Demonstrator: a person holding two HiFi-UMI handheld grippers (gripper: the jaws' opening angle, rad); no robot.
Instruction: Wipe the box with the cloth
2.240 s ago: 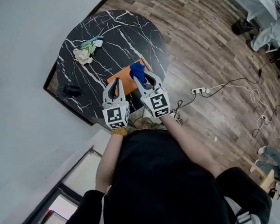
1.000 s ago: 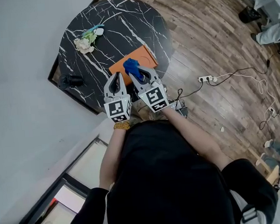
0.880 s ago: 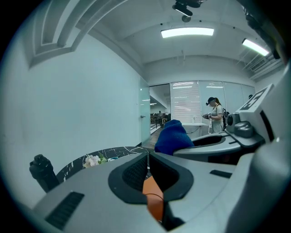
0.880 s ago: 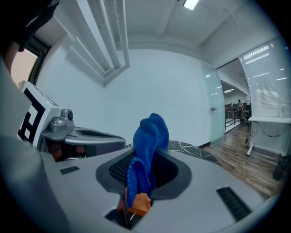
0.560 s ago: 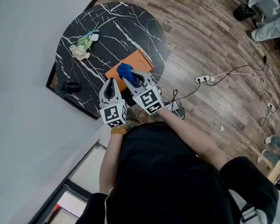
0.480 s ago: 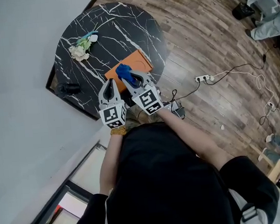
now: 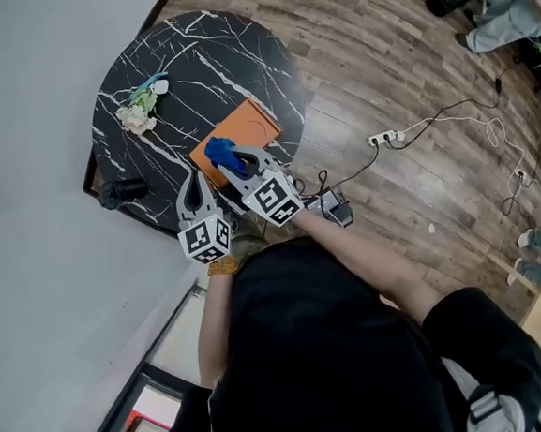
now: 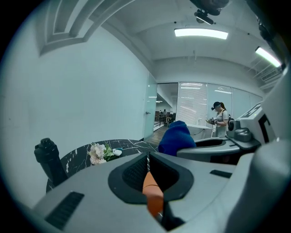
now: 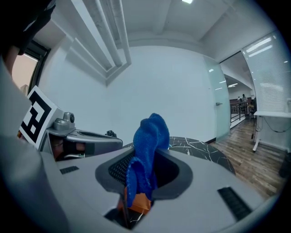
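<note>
An orange box [image 7: 247,127] lies flat near the front edge of the round black marble table [image 7: 209,56]. My right gripper [image 7: 229,158] holds a bunched blue cloth [image 7: 218,150] over the box's near left corner. Its jaws have just been opening a little, with the cloth [image 9: 150,136] still pinched between them. The box [image 9: 138,202] shows just below the jaws. My left gripper [image 7: 192,179] is shut and empty, just left of the right one, over the table's near edge. In the left gripper view the box [image 8: 152,193] shows under the shut jaws and the cloth [image 8: 176,136] sits to the right.
A small flower bunch [image 7: 137,107] lies at the table's far left. A black object [image 7: 118,191] stands by the left rim. On the wooden floor are a power strip [image 7: 381,139] with cables and a small black device [image 7: 338,212]. A wall runs along the left.
The right gripper has drawn the blue cloth across the box's top from its right part to its near left end. The left gripper has shifted slightly alongside it.
</note>
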